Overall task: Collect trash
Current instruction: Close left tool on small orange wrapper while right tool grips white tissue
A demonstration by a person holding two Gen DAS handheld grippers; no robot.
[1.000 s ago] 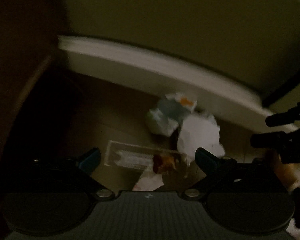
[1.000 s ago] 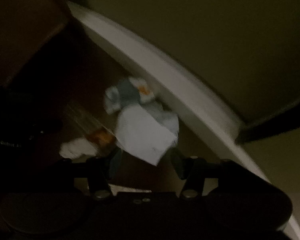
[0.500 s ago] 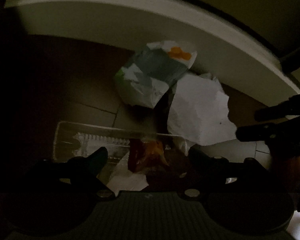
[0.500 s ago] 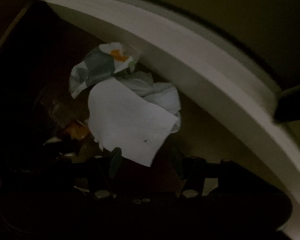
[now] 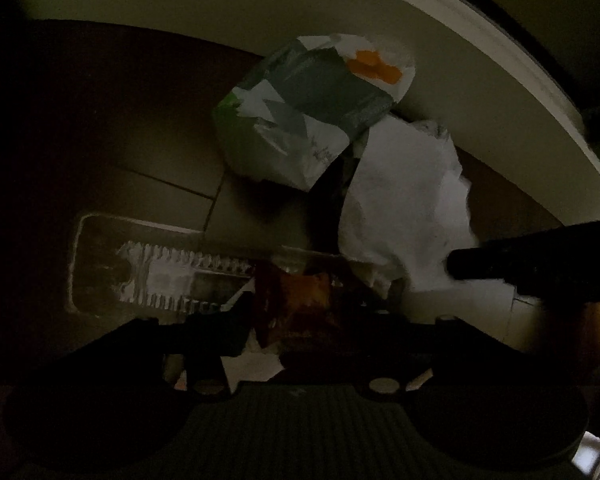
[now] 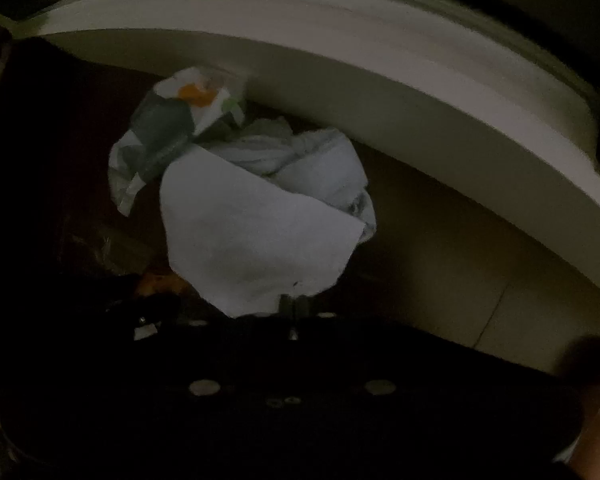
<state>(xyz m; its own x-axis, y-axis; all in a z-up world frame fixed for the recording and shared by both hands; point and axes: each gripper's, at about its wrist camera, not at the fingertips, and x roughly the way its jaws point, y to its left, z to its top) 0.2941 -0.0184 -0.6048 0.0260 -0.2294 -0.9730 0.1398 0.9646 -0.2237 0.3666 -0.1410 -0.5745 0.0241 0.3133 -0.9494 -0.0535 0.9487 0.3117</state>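
Along the top of both views curves a pale baseboard (image 5: 440,20), and below it runs a dark tiled floor (image 5: 148,152) where the whole litter pile sits, tight against the wall. Nothing looks collected yet: every piece I can make out is on the floor or only just being gripped, and no bin or bag shows in either view, so by my reckoning the task is at its very start.

Largest in the pile is a white paper sheet (image 6: 252,240), centre frame in the right wrist view, draped over a crumpled grey-white wad (image 6: 308,156) behind it. Up and to the left lies a printed wrapper (image 5: 308,108) with green, grey and an orange patch, touching the baseboard. At the lower left of the left wrist view a clear plastic tray (image 5: 152,268) lies flat, and at its right end sits a brownish-orange scrap (image 5: 300,300), too dim to name. A small white scrap of paper (image 5: 256,364) peeks out beneath it.

The right claw (image 6: 294,306) has its jaws together, pinched on the bottom edge of the white paper sheet at the lower middle of its frame. The left claw (image 5: 296,316) is partway in and closing, its jaws on either side of the brownish-orange scrap; it is too dark to say whether the pads press it yet. In the left view the right claw's dark tips reach in from the right edge, at the sheet.
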